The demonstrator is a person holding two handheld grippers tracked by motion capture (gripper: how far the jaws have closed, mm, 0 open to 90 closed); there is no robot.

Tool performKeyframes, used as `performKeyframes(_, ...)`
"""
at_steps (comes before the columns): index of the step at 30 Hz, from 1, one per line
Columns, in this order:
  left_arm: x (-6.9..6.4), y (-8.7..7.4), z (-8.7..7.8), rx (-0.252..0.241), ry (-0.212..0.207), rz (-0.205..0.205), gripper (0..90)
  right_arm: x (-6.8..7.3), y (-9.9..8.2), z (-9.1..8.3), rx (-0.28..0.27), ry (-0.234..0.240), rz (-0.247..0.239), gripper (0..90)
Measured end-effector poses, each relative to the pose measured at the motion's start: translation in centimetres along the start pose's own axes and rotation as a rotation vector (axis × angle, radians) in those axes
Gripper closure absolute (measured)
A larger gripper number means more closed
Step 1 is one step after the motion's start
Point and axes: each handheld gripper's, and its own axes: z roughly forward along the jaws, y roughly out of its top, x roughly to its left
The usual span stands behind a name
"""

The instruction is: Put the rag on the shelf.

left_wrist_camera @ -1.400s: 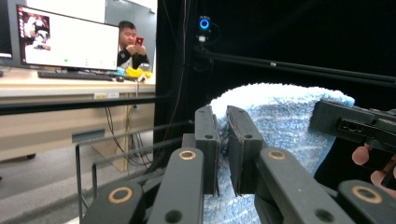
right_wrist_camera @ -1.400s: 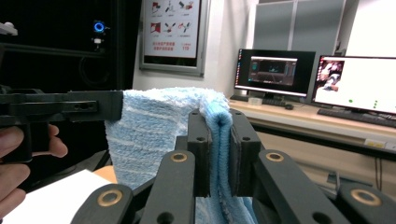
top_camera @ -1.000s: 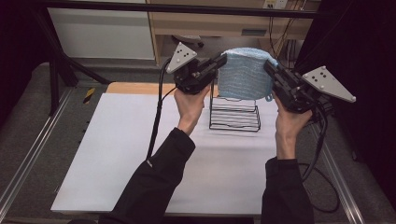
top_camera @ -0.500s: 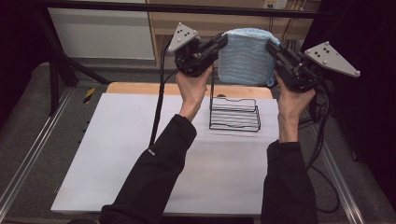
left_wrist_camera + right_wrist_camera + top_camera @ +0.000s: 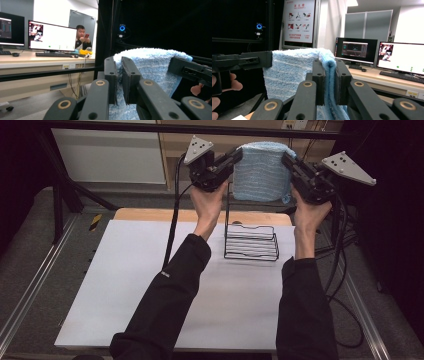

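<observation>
While each gripper clamps one top corner, the blue towel hangs stretched between left gripper and right gripper.

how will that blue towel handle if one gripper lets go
Probably floppy: the towel hangs in a soft sheet between the left gripper and right gripper. Its thick looped pile suggests it grips well between the jaws. Likely light, since pinches on its top edge hold it above the rack.

dim dark surround, table evenly lit from above, soft focus, monitors glaring.
</observation>
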Motion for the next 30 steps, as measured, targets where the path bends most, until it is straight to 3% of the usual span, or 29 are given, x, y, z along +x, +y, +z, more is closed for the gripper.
performKeyframes(16,1.6,-2.0,1.8,0.102,0.034,0.038,83.0,-1.7,-2.8,2.1,0.07,-0.016,0.012,81.7)
performKeyframes(25,1.9,-3.7,2.6,0.163,0.026,0.057,83.0,-2.6,-5.0,2.0,0.112,-0.027,0.018,81.7)
performKeyframes(30,2.0,-4.9,2.8,0.2,0.015,0.044,82.9,-2.9,-6.1,1.7,0.142,-0.027,0.028,81.7)
